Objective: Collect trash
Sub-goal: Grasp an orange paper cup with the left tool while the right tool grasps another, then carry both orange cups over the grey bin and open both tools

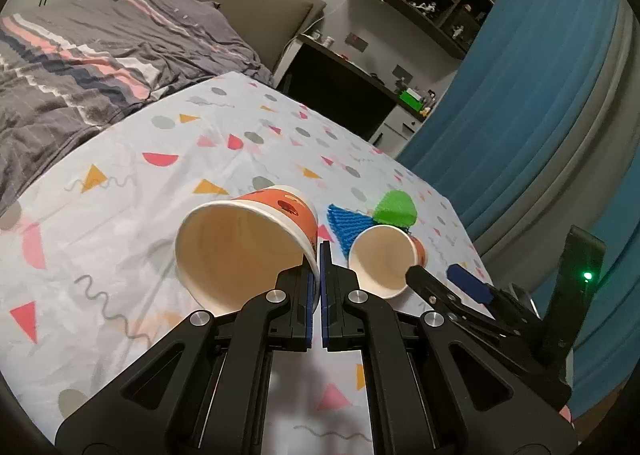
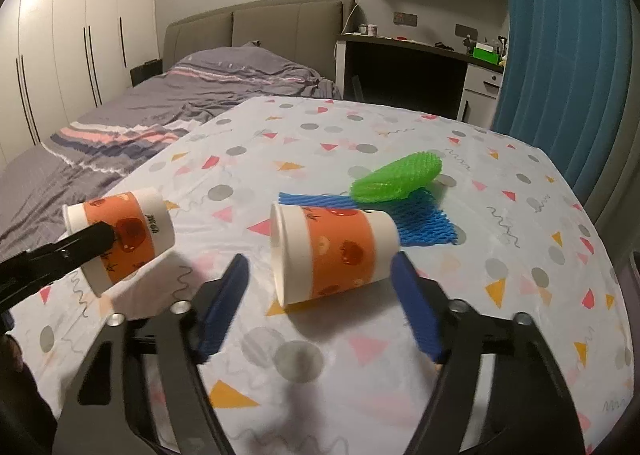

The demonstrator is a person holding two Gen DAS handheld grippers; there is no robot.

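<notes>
While the left gripper point(image 1: 320, 267) pinches the wall of an orange-and-white paper cup point(image 1: 248, 243), one pad inside the mouth and one outside, that cup hangs tilted above the table with its opening toward the left wrist camera. From the right wrist view the same cup point(image 2: 120, 235) shows at the left edge, clear of the cloth and casting a shadow beneath.

The right gripper point(image 2: 320, 291) stands apart, its blue pads point(image 2: 416, 307) on either side of a second paper cup point(image 2: 332, 251) that lies on its side on the table, mouth to the left; the pads do not press on it (the right one sits just beside the cup's base end).

Just behind that lying cup, a blue foam net point(image 2: 424, 219) lies flat on the cloth, its near edge touching or tucked behind the cup. A green foam net point(image 2: 396, 177) rests on the blue one's far end.

All of this sits on a table covered with a patterned cloth point(image 2: 360, 127) of triangles, dots and squiggles. Beyond it are a bed point(image 2: 168, 119) with grey striped bedding, a dark desk point(image 2: 404, 71) under shelves, and a blue curtain point(image 2: 560, 55) at the right.
</notes>
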